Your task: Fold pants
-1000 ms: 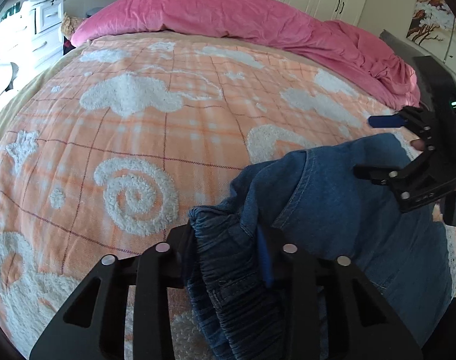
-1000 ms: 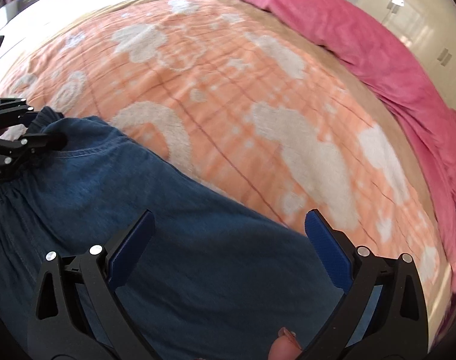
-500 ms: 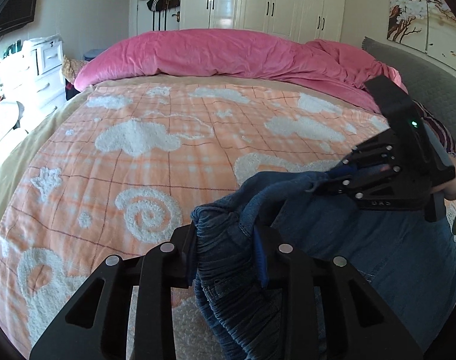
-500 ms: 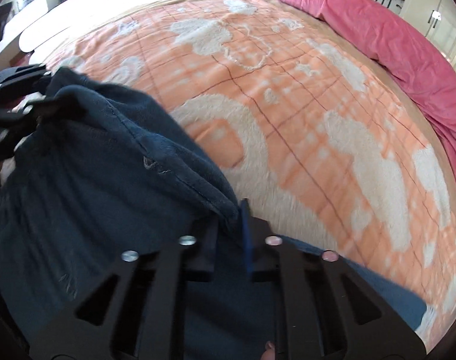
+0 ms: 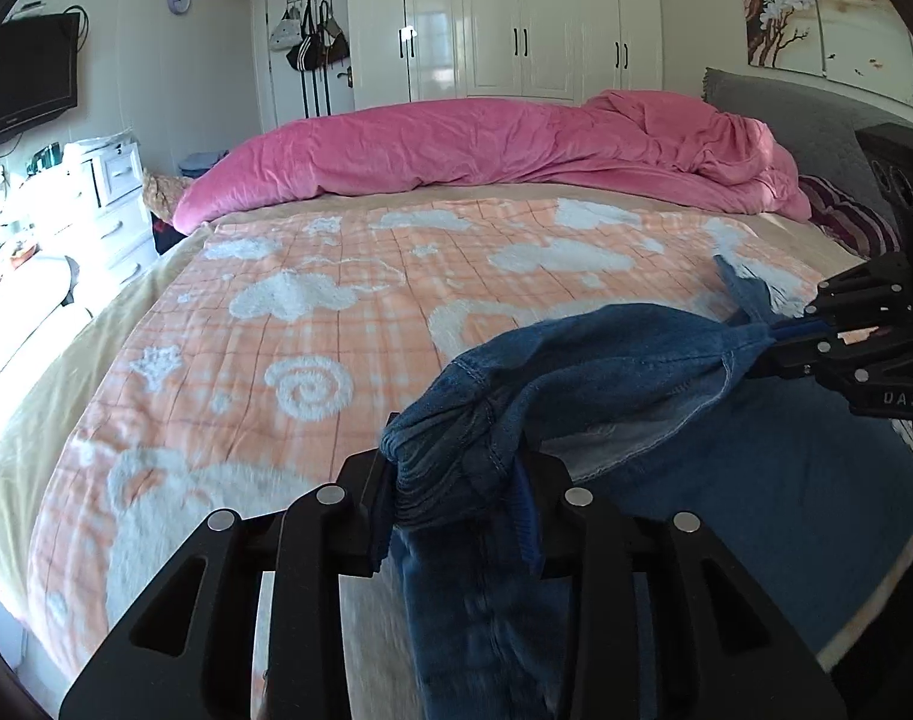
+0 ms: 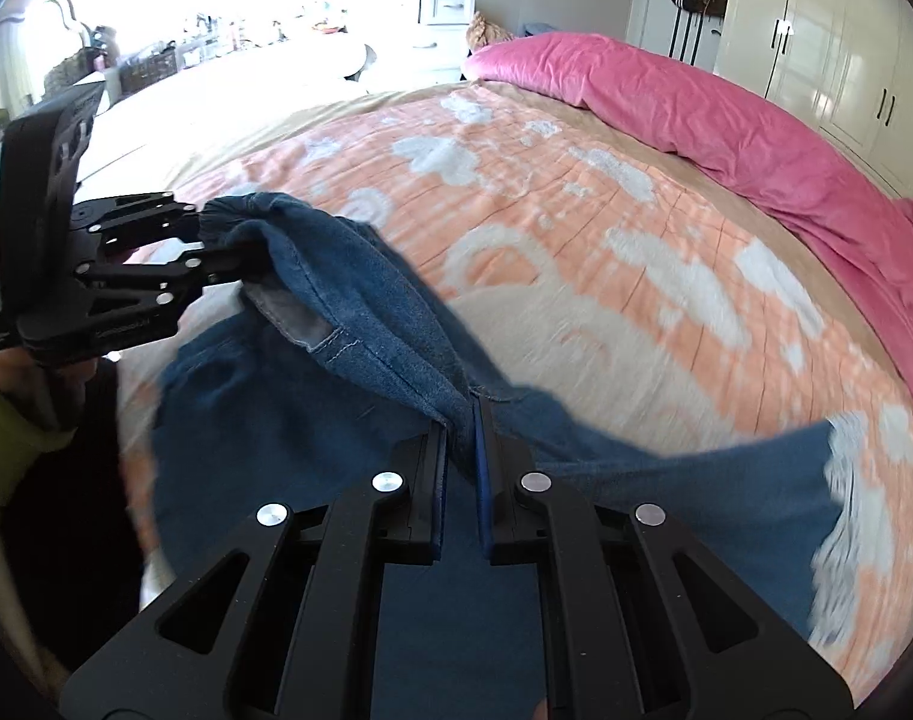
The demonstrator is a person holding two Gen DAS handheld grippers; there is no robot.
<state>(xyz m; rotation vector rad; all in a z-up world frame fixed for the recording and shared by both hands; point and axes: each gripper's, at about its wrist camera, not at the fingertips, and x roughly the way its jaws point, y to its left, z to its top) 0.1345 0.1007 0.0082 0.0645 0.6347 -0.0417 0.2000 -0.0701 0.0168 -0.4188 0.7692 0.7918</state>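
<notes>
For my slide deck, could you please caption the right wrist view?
Right gripper shut on blue denim pants, left gripper holding their waistband above the orange bedspread.

Home bedrm: bed (image 5: 336, 324), wardrobes (image 5: 516, 18)

A second ago the right hand-held gripper (image 6: 459, 450) stood wide open over the flat pants (image 6: 348, 276); now it is clamped on a fold of denim near the centre of its view. The fabric has risen off the bed (image 5: 288, 360) (both ends lifted), and the left hand-held gripper (image 5: 456, 498) is slightly opening around the bunched waistband.
</notes>
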